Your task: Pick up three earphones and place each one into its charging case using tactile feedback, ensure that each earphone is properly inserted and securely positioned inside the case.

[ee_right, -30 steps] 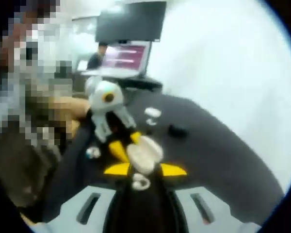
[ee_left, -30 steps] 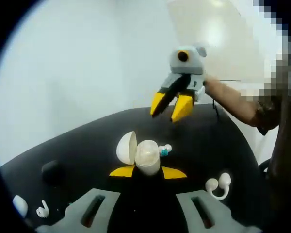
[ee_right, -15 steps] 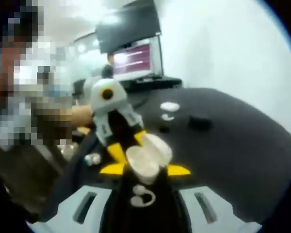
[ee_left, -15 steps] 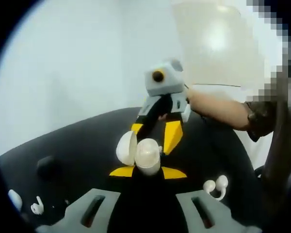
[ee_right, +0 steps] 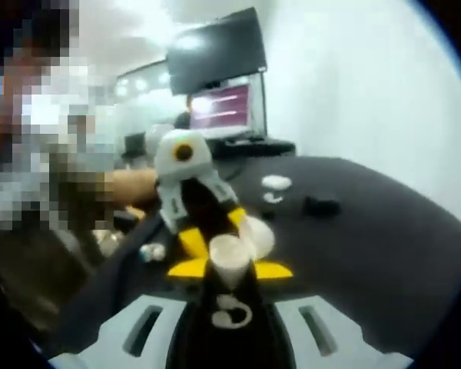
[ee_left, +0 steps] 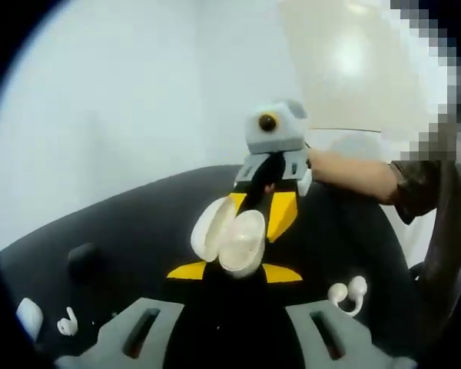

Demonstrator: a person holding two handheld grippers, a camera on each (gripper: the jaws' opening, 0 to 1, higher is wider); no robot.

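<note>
White charging case (ee_left: 234, 240), lid hinged open, sits clamped between the yellow tips of the left tongs (ee_left: 234, 271), held up above the black table (ee_left: 138, 223). In the right gripper view the same case (ee_right: 234, 254) sits just past the right tongs (ee_right: 230, 270), which are closed down on a white earphone (ee_right: 232, 312) lying between the jaws, right at the case mouth.

Step in hand, as I read it: seating that earphone in the case. To do it well:
- keep the left tongs steady so the case mouth faces the incoming earphone
- line the earphone's stem up with the well before pushing; go slow, feel for the drop-in
- don't release until it sits flush, otherwise the lid won't close

Case interior: can't tell whether anything is already inside, too blurred.

Elsewhere on the table, from the left gripper view:
- white earphone pair (ee_left: 347, 294) lying loose at right, near the left tongs
- single white earphone (ee_left: 66, 326) at lower left, with a closed white case (ee_left: 29, 317) just beside it
- small black case (ee_left: 84, 261) further back on the left, apparently closed

Right tongs from the left gripper view (ee_left: 263, 219): yellow tips just behind the open case.
</note>
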